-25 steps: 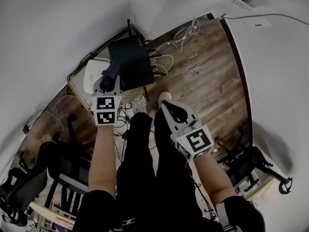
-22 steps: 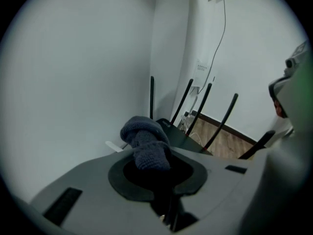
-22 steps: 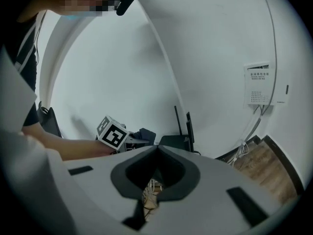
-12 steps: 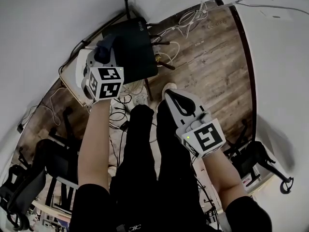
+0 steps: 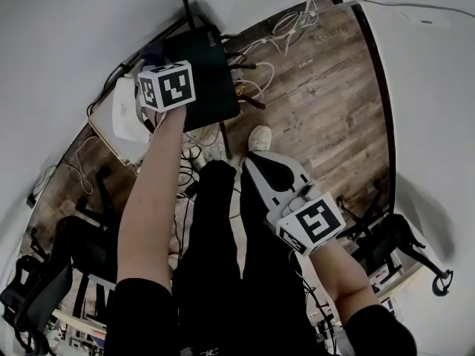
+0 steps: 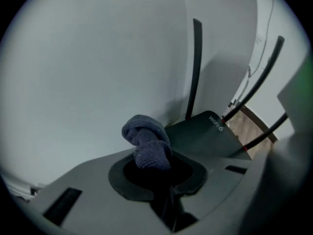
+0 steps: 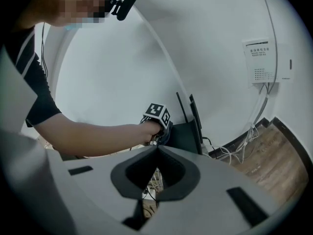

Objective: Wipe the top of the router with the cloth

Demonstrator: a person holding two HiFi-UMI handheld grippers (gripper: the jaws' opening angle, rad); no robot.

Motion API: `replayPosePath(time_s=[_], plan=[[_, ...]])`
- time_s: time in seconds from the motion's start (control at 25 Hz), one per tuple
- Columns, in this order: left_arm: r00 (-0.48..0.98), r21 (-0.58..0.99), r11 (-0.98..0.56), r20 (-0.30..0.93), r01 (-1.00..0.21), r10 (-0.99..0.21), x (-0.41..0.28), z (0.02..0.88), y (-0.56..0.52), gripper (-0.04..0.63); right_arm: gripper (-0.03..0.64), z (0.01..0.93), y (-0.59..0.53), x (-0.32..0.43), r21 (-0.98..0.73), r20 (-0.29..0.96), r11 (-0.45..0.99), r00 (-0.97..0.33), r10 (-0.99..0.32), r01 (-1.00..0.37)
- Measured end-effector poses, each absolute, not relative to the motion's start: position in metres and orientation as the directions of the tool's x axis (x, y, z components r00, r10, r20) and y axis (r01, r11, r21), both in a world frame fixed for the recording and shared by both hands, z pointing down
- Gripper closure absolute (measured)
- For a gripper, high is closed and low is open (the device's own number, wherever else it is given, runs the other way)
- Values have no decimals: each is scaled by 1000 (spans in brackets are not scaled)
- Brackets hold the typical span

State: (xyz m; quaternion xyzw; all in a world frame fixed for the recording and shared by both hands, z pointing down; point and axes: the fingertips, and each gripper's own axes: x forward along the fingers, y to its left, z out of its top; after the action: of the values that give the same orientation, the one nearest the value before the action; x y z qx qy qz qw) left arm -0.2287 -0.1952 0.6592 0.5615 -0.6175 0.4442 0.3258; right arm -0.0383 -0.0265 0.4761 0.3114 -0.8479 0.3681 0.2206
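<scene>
The black router [image 5: 208, 69] stands by the wall with its antennas up; it also shows in the left gripper view [image 6: 208, 131] and the right gripper view [image 7: 188, 133]. My left gripper [image 5: 156, 59] is shut on a bunched dark blue cloth [image 6: 146, 142]. It hangs over the router's left far part, close to the wall; whether the cloth touches the top I cannot tell. The right gripper [image 5: 261, 163] is shut and holds nothing, low over the person's legs, well short of the router. Its jaw tips meet [image 7: 157, 147].
A white box [image 5: 125, 110] lies left of the router. Loose white cables [image 5: 286, 32] run along the skirting on the wooden floor [image 5: 326, 117]. A white wall panel [image 7: 259, 60] hangs at right. Office chairs [image 5: 386, 243] stand at right and lower left.
My left gripper has moved forward with the cloth, from the router's near left edge to its far left part by the wall. The right gripper has barely shifted.
</scene>
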Motion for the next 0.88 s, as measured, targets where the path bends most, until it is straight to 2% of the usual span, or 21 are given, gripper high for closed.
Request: replayPosePath(time_s=[0.24, 0.44, 0.68, 0.88], plan=[[-154, -144, 54, 909, -988, -387, -232, 663, -201, 537, 617, 475, -22, -36, -490, 605, 534, -710, -361, -689], [-148, -148, 30, 910, -989, -388, -229, 664, -207, 537, 617, 473, -23, -38, -494, 600, 534, -713, -363, -686], [-104, -250, -303, 898, -920, -427, -210, 666, -204, 537, 618, 474, -20, -43, -494, 600, 542, -718, -354, -680], [-15, -221, -447, 908, -867, -419, -198, 664, -184, 537, 617, 475, -20, -41, -488, 610, 541, -711, -350, -685]])
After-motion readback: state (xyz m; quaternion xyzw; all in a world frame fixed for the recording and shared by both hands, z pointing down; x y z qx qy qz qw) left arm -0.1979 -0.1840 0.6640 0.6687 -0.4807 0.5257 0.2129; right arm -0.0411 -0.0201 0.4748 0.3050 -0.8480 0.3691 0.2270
